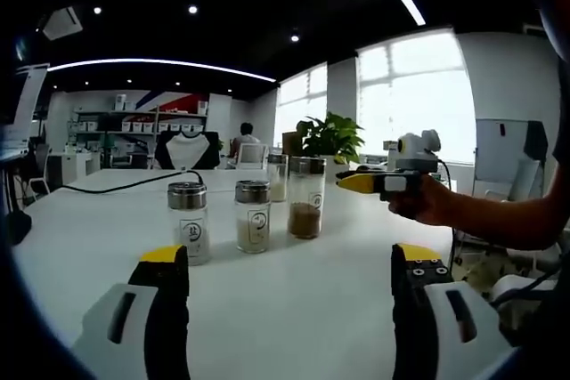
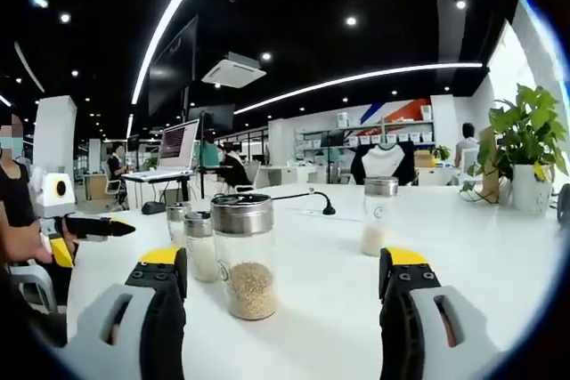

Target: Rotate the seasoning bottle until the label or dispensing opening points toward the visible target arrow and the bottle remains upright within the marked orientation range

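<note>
Several glass seasoning bottles with metal caps stand upright on the white table [image 1: 80,246]. In the left gripper view, one with pale contents [image 1: 189,222] is nearest, a second [image 1: 252,215] is beside it, a taller one with brown powder [image 1: 305,196] is behind, and another [image 1: 278,177] is farther back. My left gripper [image 1: 291,260] is open, short of the bottles and touching none. My right gripper [image 1: 374,181] hovers to the right of the tall bottle, held by a hand [image 1: 427,202]. In the right gripper view, my right gripper [image 2: 283,264] is open just before a bottle of tan grains [image 2: 245,255].
Two smaller bottles [image 2: 200,245] stand behind the grain bottle, and a lone one [image 2: 380,215] sits to the right. A potted plant [image 2: 525,135] stands at the table's far edge. A black cable [image 1: 107,186] crosses the table. A person [image 2: 18,211] holds my left gripper [image 2: 98,227].
</note>
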A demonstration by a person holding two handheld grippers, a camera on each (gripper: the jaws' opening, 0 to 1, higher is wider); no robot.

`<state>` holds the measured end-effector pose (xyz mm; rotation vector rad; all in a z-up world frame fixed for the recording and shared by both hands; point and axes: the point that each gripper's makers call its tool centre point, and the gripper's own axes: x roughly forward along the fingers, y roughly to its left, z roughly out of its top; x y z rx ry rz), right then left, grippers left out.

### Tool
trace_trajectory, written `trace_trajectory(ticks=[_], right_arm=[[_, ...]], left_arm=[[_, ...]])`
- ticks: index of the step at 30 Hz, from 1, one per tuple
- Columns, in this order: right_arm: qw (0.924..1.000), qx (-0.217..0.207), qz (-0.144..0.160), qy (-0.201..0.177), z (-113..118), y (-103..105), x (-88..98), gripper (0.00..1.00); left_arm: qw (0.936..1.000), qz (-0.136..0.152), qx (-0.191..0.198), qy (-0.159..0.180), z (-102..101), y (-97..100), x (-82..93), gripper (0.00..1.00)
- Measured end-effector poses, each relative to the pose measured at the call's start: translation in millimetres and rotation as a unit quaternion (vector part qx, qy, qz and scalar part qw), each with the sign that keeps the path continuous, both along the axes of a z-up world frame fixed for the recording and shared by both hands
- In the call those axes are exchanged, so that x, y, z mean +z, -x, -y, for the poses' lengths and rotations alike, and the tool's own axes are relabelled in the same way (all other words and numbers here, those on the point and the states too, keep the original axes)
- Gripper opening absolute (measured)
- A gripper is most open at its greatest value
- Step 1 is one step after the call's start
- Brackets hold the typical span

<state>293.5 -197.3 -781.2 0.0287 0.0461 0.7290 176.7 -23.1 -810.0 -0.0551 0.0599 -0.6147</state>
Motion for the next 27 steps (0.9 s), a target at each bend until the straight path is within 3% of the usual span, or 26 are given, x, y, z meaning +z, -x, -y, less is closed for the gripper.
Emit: trace_trajectory(ticks=[14,24,27], right_arm=[[0.9991,-0.033,0.007,0.026,19,-7,-1.6,0.99],[0.9968,-0.073,0.026,0.021,33,-37,13.0,0.94],[0.994,-0.104,0.031,0.014,42,-49,17.6,0.9]], left_arm=[[0.9999,-0.004,0.008,0.012,-18,-6.9,1.3,1.0],[1.0,-0.002,0.006,0.002,-24,-9.5,1.0,1.0],[1.0,-0.003,0.002,-0.001,-22,-9.8,-0.4,1.0]])
